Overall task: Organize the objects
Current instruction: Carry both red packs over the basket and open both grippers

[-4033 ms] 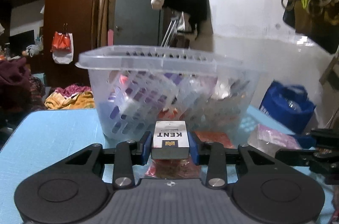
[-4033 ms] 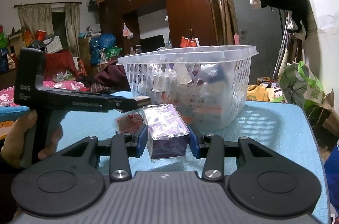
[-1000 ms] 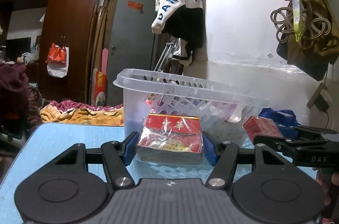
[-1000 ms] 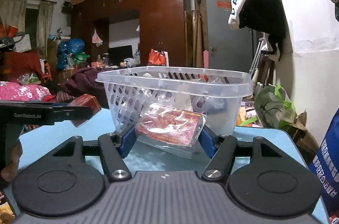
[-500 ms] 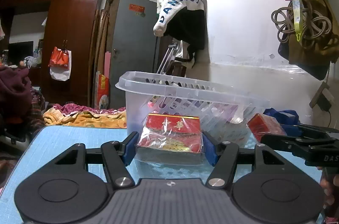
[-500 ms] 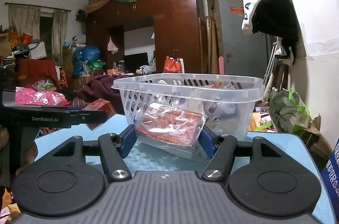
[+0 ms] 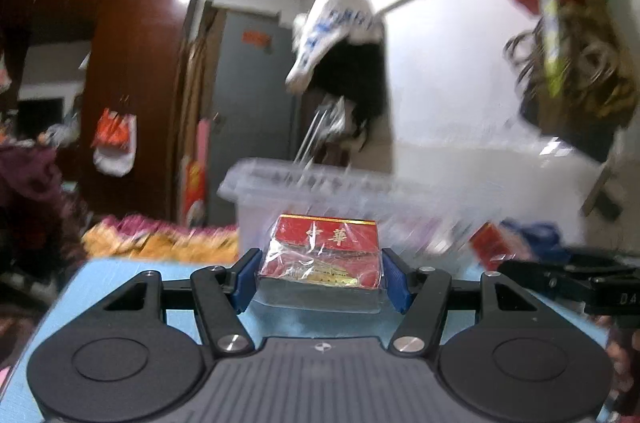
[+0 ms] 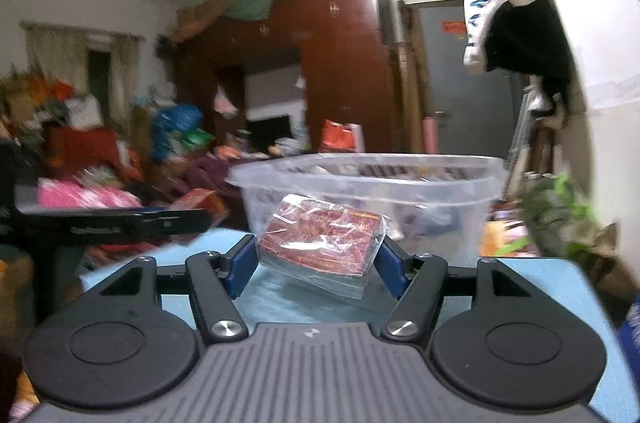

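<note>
Each tool, left (image 7: pixel 320 277) and right (image 8: pixel 316 265), pinches a red film-wrapped carton (image 7: pixel 320 255) (image 8: pixel 322 243) crosswise; clear perforated plastic basket (image 7: pixel 320 189) (image 8: pixel 368 179) directly ahead, rim above both

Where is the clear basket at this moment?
In both wrist views the basket stands on the blue table, just behind the red packs clamped in the left gripper and the right gripper.

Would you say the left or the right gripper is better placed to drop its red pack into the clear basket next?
Probably the right gripper: its wrapped red pack sits squarely before the clear basket. The left gripper, gripping its own red box, faces the basket's corner.
</note>
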{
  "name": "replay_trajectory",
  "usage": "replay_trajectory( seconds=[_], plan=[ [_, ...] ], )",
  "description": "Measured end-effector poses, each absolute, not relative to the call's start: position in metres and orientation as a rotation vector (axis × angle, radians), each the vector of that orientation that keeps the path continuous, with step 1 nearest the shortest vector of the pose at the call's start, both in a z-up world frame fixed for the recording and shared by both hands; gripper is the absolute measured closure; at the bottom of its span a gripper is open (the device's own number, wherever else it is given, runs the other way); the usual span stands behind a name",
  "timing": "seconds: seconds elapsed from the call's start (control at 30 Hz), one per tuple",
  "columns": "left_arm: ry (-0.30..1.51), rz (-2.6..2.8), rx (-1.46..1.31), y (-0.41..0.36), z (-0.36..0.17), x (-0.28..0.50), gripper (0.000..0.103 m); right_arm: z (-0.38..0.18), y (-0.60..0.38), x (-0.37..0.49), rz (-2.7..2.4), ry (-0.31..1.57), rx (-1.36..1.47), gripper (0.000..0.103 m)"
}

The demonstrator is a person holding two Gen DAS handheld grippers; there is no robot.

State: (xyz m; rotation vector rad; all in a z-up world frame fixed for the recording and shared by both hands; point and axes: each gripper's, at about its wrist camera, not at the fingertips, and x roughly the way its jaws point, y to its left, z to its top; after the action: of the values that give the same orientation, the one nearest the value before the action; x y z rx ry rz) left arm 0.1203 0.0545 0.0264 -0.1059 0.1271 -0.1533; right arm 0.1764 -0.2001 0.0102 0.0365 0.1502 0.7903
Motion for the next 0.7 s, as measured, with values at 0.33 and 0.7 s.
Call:
replay_trajectory(
  seconds=[0.33, 0.7],
  plan=[
    [0.231, -0.125, -0.072, 0.03, 0.119, 0.21, 0.035, 0.104, -0.148, 0.242, 0.649, 0.143, -0.138, 0.031],
    [0.27, -0.1, -0.24, 0.059, 0.091, 0.224, 0.001, 0.092, -0.16, 0.243, 0.581, 0.182, -0.14, 0.0]
  ],
)
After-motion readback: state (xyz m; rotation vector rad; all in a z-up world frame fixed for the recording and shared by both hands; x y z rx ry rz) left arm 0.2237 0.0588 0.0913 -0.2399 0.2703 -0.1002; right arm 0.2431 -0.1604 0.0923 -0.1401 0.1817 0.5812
